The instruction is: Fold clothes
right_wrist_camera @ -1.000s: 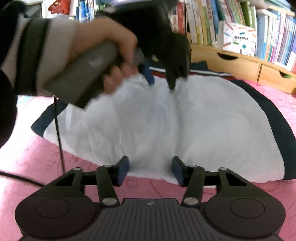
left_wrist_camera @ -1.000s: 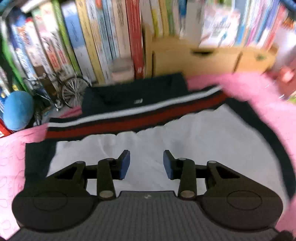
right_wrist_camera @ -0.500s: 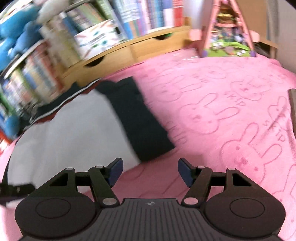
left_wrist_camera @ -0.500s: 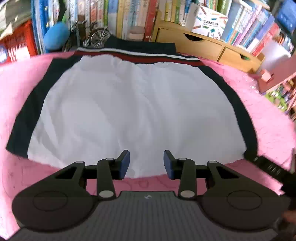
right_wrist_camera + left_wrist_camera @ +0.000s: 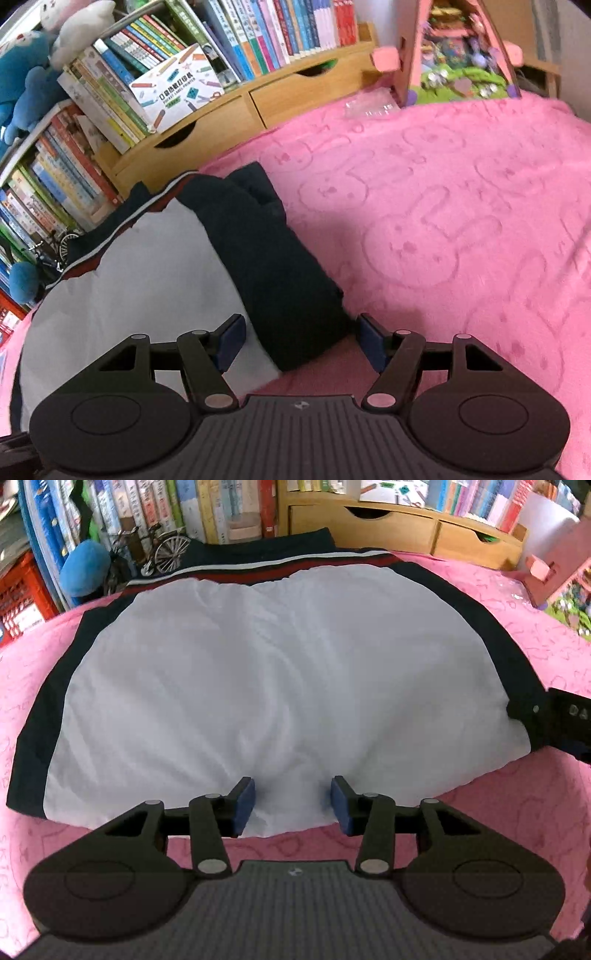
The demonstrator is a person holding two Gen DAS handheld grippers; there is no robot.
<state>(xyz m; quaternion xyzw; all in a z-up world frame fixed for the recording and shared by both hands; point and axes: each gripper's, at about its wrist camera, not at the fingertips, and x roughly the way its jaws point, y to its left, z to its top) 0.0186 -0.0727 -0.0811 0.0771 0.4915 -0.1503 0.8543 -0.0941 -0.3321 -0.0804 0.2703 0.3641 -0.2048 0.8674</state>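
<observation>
Jaws: both pairs released (left just widened) | garment spread on pink blanket | bookshelf behind

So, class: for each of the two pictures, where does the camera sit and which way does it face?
Left wrist: behind the left gripper, jaws apart over the near hem of the garment; the right gripper's tip shows at right.
Right wrist: behind the right gripper, jaws open around the garment's dark corner, blanket beyond.
Shared: garment, blanket, bookshelf.
</observation>
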